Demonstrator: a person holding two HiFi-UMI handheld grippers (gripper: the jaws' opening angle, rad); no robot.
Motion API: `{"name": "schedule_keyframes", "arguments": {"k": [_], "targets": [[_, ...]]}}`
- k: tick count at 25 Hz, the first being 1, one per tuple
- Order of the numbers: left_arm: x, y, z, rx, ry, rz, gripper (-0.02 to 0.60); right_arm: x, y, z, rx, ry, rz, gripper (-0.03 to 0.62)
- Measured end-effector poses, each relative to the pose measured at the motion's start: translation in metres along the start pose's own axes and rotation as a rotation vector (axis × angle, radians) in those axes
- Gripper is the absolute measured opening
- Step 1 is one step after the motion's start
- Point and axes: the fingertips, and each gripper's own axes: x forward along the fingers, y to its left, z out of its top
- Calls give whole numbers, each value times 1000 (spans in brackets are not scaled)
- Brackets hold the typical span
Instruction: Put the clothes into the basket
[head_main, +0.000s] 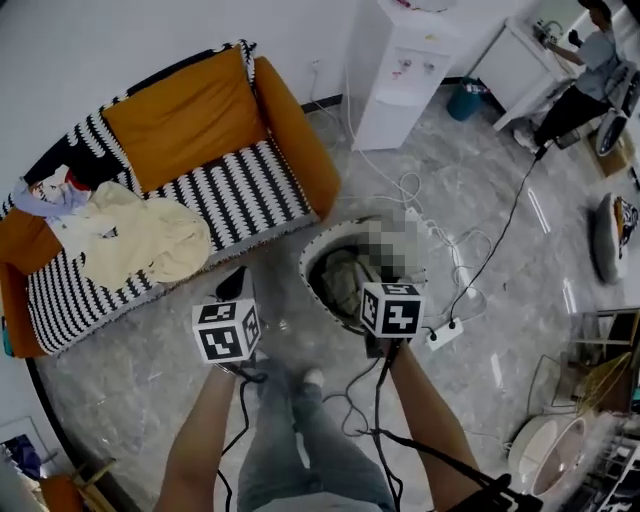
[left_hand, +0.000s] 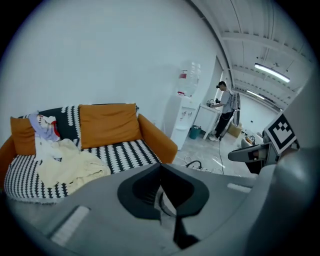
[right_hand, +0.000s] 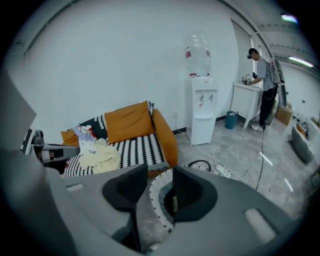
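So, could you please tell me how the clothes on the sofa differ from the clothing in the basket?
The sofa clothes are mostly pale yellow, with a lilac and white piece behind them. The basket clothing looks dull grey-green. The sofa clothes lie spread across the striped seat, while the basket clothing sits bunched low inside the basket rim on the floor. Both are crumpled fabric lying loose.

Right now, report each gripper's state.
Left gripper: closed, nothing between the jaws.
Right gripper: open and empty; the basket shows through the gap.
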Motion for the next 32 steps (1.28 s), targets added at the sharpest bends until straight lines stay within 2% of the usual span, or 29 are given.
{"name": "schedule_keyframes", "arguments": {"k": [6,11,16,19,23,32], "targets": [[-50,71,12,-46,-62,103,6,12,93,22,-111,13,118,160],[-93,132,9,-154,-119,203,6,30,183,47,-227,11,230,160],[-128,203,-5,-223,-128,300,6,44,276,64,-348,25,332,160],[-143,247,-17,-290,-134,359,6,58,322,67,-410,46,372,160],[-159,291,-36,-364,-133,405,6,79,368,63,-459,87,399,160],[-173,363,-61,-436,-104,465,6,121,444,40,-497,175,465,160]]}}
